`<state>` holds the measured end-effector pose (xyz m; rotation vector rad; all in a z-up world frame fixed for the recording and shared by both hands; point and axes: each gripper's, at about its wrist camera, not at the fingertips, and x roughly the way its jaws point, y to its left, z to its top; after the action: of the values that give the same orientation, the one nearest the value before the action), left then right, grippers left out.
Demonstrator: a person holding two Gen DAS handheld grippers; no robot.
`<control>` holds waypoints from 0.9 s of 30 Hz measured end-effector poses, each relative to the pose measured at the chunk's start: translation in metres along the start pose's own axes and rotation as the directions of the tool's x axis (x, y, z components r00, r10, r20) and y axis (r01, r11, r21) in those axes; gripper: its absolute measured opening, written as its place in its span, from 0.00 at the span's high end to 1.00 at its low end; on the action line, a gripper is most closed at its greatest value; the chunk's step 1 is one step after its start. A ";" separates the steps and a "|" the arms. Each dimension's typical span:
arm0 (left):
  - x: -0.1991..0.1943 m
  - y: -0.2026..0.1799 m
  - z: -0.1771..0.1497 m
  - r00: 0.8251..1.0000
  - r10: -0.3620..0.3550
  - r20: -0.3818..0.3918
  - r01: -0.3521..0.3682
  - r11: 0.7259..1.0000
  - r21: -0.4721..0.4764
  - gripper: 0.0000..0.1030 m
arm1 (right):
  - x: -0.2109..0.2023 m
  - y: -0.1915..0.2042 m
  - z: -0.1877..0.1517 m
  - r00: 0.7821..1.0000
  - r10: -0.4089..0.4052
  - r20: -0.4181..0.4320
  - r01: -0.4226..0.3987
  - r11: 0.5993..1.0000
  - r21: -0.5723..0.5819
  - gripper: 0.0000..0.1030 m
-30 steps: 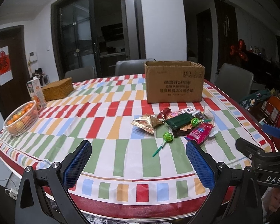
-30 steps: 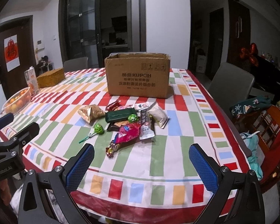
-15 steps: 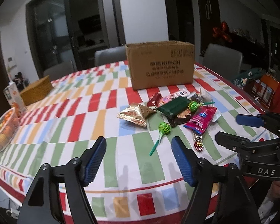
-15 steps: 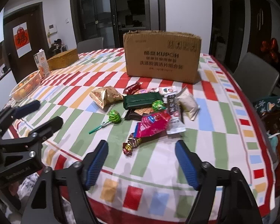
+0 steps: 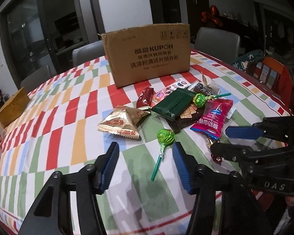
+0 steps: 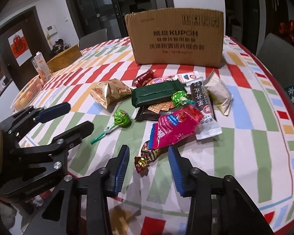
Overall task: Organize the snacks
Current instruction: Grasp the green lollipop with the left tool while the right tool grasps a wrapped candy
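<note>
A heap of snacks lies on the striped tablecloth (image 5: 84, 90) in front of a cardboard box (image 5: 147, 56) (image 6: 176, 39). My left gripper (image 5: 146, 160) hangs low over the near green lollipop (image 5: 165, 136) (image 6: 122, 118). Its jaws are closing, and the lollipop's stick lies between them untouched. My right gripper (image 6: 148, 164) is closing around a small gold-and-red wrapped candy (image 6: 147, 156) at the tip of the pink packet (image 6: 176, 129) (image 5: 213, 117). Its pads stand clear of the candy. Each gripper shows at the side of the other's view.
In the heap are a gold bag (image 5: 123, 121), a dark green packet (image 6: 156, 94), a second lollipop (image 6: 177, 98) and several sachets. A basket of oranges (image 6: 27, 94), a carton (image 6: 40, 64) and a wicker box (image 6: 65, 57) stand far left. Chairs (image 5: 217, 39) ring the table.
Both grippers came down and forward over the table edge toward the snacks, and their jaws narrowed a lot. The lollipop stick and the small candy now lie between the fingers.
</note>
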<state>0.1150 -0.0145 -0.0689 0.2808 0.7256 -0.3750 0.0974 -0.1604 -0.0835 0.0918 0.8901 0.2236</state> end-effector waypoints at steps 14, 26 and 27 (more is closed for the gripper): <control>0.051 -0.015 0.014 0.991 -0.100 -0.091 0.101 0.995 0.014 0.62 | 0.016 -0.011 0.002 0.999 0.027 -0.026 -0.026 0.999 0.040 0.73; 0.048 -0.014 0.008 0.983 -0.138 -0.118 0.130 0.989 -0.071 0.75 | 0.015 -0.014 -0.001 0.998 0.049 -0.031 -0.047 0.998 0.045 0.82; 0.044 -0.013 0.008 0.984 -0.136 -0.117 0.127 0.989 -0.078 0.75 | 0.013 -0.014 -0.001 0.998 0.053 -0.028 -0.052 0.998 0.044 0.82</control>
<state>0.1442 -0.0398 -0.0956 0.1904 0.8783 -0.4599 0.1070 -0.1705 -0.0966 0.1522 0.9221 0.2555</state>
